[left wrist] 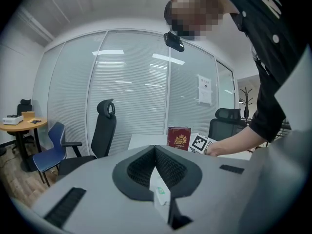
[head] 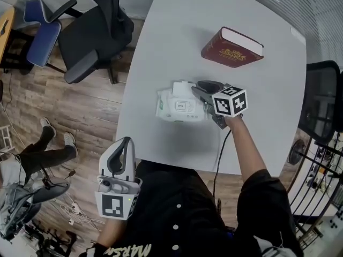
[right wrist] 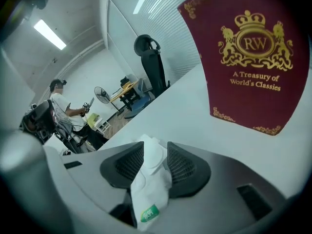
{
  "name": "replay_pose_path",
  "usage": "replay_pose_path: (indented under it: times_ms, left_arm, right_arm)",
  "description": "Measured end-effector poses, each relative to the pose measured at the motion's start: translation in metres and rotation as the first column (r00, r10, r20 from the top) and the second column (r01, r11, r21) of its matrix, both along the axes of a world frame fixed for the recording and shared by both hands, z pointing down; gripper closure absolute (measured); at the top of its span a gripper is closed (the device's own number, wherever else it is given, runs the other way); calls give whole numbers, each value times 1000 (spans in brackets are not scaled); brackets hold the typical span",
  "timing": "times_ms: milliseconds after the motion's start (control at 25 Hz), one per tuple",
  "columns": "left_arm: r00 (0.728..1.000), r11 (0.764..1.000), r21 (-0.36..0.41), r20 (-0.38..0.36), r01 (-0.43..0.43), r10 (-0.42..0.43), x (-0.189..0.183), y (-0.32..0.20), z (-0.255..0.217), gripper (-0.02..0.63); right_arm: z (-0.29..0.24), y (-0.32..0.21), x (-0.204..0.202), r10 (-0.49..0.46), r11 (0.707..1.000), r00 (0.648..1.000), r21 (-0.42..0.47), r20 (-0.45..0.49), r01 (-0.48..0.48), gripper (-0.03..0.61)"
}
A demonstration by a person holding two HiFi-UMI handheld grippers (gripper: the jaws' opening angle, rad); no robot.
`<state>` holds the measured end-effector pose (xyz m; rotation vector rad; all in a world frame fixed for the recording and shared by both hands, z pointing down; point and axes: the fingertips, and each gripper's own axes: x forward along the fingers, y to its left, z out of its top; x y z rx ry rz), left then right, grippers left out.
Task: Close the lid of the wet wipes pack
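The white wet wipes pack (head: pixel 179 107) lies flat near the middle of the white table (head: pixel 177 25). Its lid flap (head: pixel 183 85) stands up at the far side. My right gripper (head: pixel 196 87) reaches in from the right, tips at the pack's far right corner beside the flap. In the right gripper view its jaws (right wrist: pixel 155 145) stand a little apart, and the white pack (right wrist: pixel 148 179) fills the gap between them. My left gripper (head: pixel 127 141) hangs off the table's near edge, away from the pack, its pads (left wrist: pixel 146 167) meeting at the tip (left wrist: pixel 155 150).
A dark red book (head: pixel 232 47) lies on the table beyond the pack, close ahead in the right gripper view (right wrist: pixel 253 57). Office chairs stand left (head: pixel 94 33) and right (head: pixel 321 100) of the table. A seated person's legs (head: pixel 43 149) are on the floor at left.
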<state>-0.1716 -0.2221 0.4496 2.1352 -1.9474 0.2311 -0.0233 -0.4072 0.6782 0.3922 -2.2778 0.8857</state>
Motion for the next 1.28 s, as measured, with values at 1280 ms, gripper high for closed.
replay_pose_path:
  times_ms: [1280]
  left_arm:
    - [999, 1000, -27, -41, 8, -9, -5, -10, 11, 598]
  right_arm:
    - [9, -2, -5, -98, 992, 994, -81, -40, 94, 514]
